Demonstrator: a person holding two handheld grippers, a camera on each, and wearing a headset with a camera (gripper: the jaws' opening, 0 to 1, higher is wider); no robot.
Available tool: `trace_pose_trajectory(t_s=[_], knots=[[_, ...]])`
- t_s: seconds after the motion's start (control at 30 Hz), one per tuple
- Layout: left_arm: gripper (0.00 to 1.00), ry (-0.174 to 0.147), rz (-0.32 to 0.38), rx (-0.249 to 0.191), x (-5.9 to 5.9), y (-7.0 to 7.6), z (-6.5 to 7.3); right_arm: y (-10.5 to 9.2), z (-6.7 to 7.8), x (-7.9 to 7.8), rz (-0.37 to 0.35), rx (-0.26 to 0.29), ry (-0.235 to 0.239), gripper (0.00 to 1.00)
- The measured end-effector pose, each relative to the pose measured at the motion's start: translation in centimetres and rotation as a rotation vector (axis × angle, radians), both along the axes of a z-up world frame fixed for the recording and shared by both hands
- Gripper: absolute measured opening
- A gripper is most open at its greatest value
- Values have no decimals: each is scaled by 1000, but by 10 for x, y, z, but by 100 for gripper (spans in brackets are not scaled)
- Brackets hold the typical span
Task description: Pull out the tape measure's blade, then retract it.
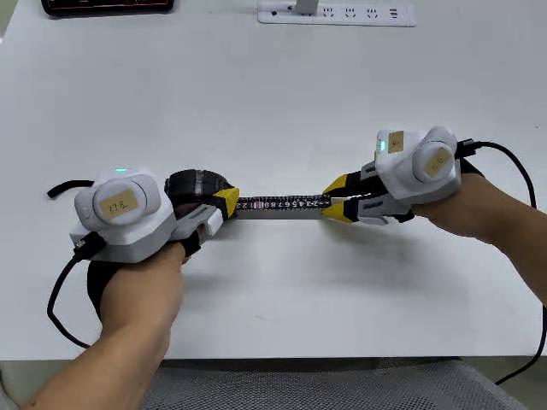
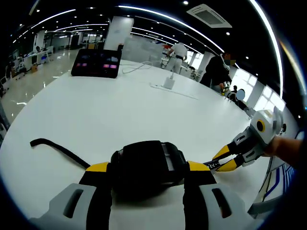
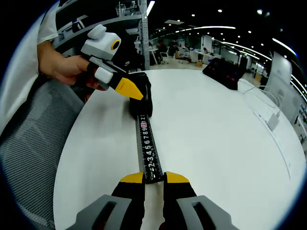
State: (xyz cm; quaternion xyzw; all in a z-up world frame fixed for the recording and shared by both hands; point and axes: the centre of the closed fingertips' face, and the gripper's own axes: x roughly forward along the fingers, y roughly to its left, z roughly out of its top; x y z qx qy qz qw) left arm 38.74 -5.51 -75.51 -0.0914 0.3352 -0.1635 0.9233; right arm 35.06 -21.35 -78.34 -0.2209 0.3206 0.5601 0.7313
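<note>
The blade [image 1: 282,204] spans from the tape measure [image 1: 198,185] in the left tongs [image 1: 224,205] to the right tongs [image 1: 335,199], barring the gap between. Beyond both, open worktop [image 1: 256,102] runs to a power strip [image 1: 338,12] and dark panel [image 1: 107,5].

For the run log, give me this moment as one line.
left claw: shut on black round tape measure case | right claw: shut on numbered metal blade | blade: partly out, over white table

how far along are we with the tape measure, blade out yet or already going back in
Done: left gripper is clamped on the tape measure case, right gripper pinches the blade end. In hand: a short numbered stretch of blade spans between them. To do: one frame can't show whether it's going out or back; it must end fully retracted.
</note>
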Motion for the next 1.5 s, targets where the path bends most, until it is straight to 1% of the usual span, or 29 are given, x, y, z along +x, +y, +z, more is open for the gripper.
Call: trace_pose_trajectory(t_s=[0.5,1.2,1.4,1.5], knots=[[55,5,3,-13,0,0,1,22,0,4,17,21,-1,10],[55,6,1,-19,0,0,0,44,-1,6,14,44,-4,10],[55,9,-1,-19,-1,0,0,54,-3,8,18,53,-1,10],[55,11,-3,-16,-1,0,0,58,-4,8,25,48,-4,10]])
